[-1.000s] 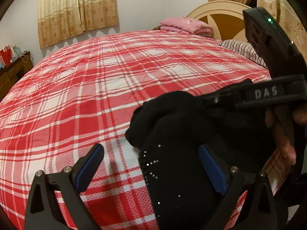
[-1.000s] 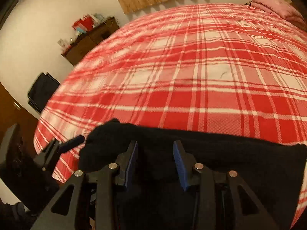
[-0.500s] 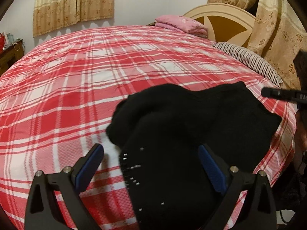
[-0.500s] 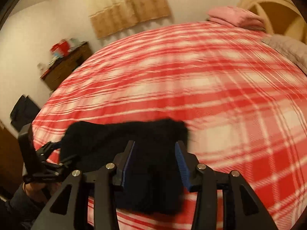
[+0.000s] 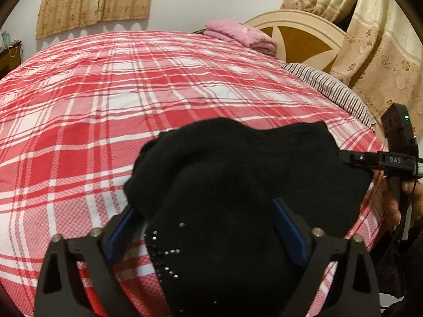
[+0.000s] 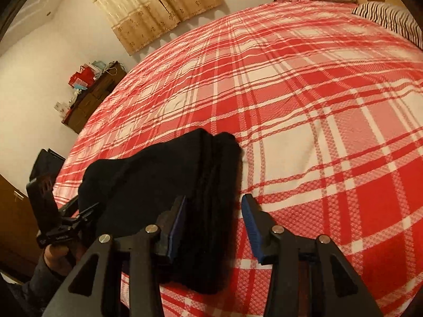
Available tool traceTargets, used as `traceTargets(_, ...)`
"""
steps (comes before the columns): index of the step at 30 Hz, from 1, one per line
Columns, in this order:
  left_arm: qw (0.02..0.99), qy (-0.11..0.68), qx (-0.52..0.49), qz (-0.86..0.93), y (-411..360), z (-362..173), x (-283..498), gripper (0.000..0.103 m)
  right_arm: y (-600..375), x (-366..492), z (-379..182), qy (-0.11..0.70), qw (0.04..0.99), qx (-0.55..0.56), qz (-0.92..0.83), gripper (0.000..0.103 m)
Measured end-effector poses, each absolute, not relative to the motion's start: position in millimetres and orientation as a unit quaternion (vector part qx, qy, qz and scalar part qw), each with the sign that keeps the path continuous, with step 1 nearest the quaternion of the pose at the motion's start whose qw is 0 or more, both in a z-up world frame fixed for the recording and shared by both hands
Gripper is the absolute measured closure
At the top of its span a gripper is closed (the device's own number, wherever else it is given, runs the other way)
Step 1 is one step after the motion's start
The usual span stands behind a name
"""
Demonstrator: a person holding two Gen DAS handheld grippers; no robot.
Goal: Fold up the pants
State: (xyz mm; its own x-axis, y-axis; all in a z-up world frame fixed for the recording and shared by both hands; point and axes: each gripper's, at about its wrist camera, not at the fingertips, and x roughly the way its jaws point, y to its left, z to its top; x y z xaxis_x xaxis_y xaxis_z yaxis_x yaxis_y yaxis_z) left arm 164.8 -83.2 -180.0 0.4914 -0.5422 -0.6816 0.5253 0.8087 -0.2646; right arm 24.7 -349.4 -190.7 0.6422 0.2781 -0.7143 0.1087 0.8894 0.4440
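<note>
The black pants (image 5: 238,179) lie folded in a thick bundle near the bed's front edge, with small studs showing on the near part. My left gripper (image 5: 202,208) straddles the near end of the bundle. Its jaws are closing, the cloth is between them, and I see no squeeze on it. My right gripper (image 6: 214,199) stands open over the right edge of the pants (image 6: 164,185). Its left pad is beside the cloth and its right pad hangs over bare cover. The left view shows the right gripper (image 5: 346,157) at the bundle's far right side.
A red and white plaid cover (image 5: 105,92) spreads over the whole bed. A pink folded blanket (image 5: 238,37) and a striped pillow (image 5: 330,89) lie by the headboard (image 5: 298,34). A dark dresser (image 6: 90,97) stands against the wall beyond the bed's left side.
My right gripper slid rightward from over the middle of the pants to their right edge. The left gripper's jaws came closer together around the near end.
</note>
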Motion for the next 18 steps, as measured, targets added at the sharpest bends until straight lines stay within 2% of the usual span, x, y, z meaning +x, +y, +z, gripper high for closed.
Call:
traceTargets(4, 0.856, 0.402, -0.022, -0.324, -86.3, -178.0, 165.6, 0.028, -338.5, 27.8, -196.1, 0.43, 0.869, 0.233, 0.072, 0.058)
traceTargets(5, 0.856, 0.401, -0.021, -0.325, -86.3, -177.6, 165.3, 0.035, -337.4, 28.2, -196.1, 0.43, 0.869, 0.234, 0.073, 0.059)
traceTargets(6, 0.856, 0.4, -0.022, -0.327, -85.3, -177.1, 164.9, 0.047, -338.2, 28.0, -195.8, 0.43, 0.867, 0.24, 0.076, 0.067)
traceTargets(9, 0.848, 0.401, -0.048, -0.343, -74.9, -175.0, 167.3, 0.068, -335.5, 22.6, -188.0, 0.416, 0.87, 0.247, 0.095, 0.075)
traceTargets(12, 0.836, 0.408, -0.089, -0.355, -61.8, -170.9, 173.0, 0.075, -324.4, 19.5, -172.1, 0.407, 0.881, 0.218, 0.104, 0.077)
traceTargets(18, 0.855, 0.366, -0.111, -0.351, -32.0, -142.1, 172.8, 0.077, -294.5, 37.0, -125.3, 0.386, 0.896, 0.168, 0.142, 0.077)
